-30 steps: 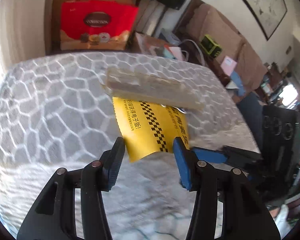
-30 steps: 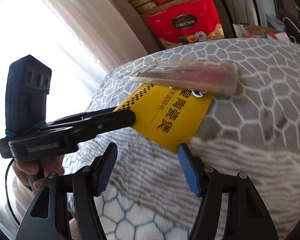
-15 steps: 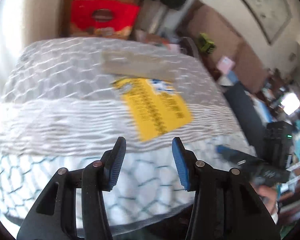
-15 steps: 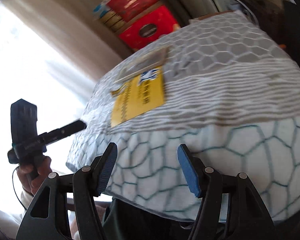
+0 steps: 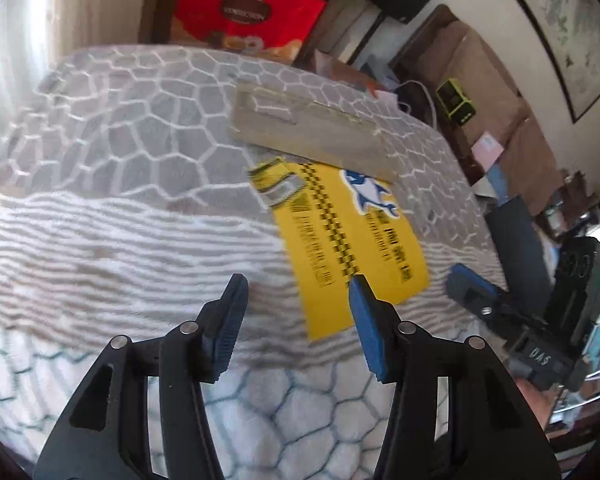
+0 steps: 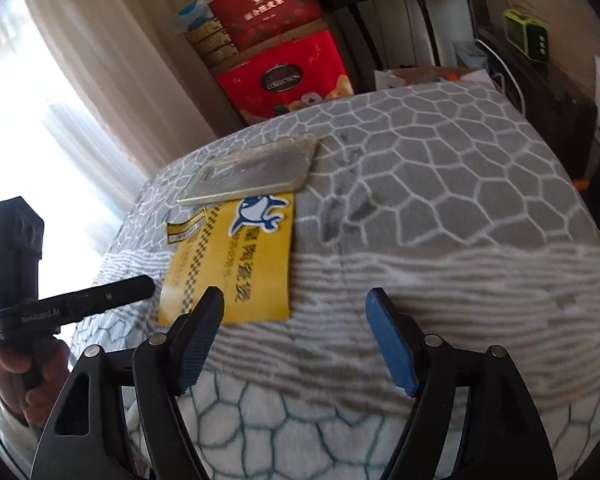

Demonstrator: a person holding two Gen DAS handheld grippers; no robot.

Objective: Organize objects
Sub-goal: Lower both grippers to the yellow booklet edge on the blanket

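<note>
On the blanket (image 6: 440, 200) before you, the booklet (image 6: 236, 264) lies near, its far end tucked under the flat case (image 6: 256, 170). Gift boxes (image 6: 288, 76) stand beyond the far edge.

Home: sofa (image 5: 496, 92), curtains (image 6: 112, 60), gift boxes (image 6: 288, 76)

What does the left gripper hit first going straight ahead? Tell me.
Probably the blanket itself. The open left gripper points down at bare striped fabric, with the yellow booklet just right of that line; depth is unclear.
</note>
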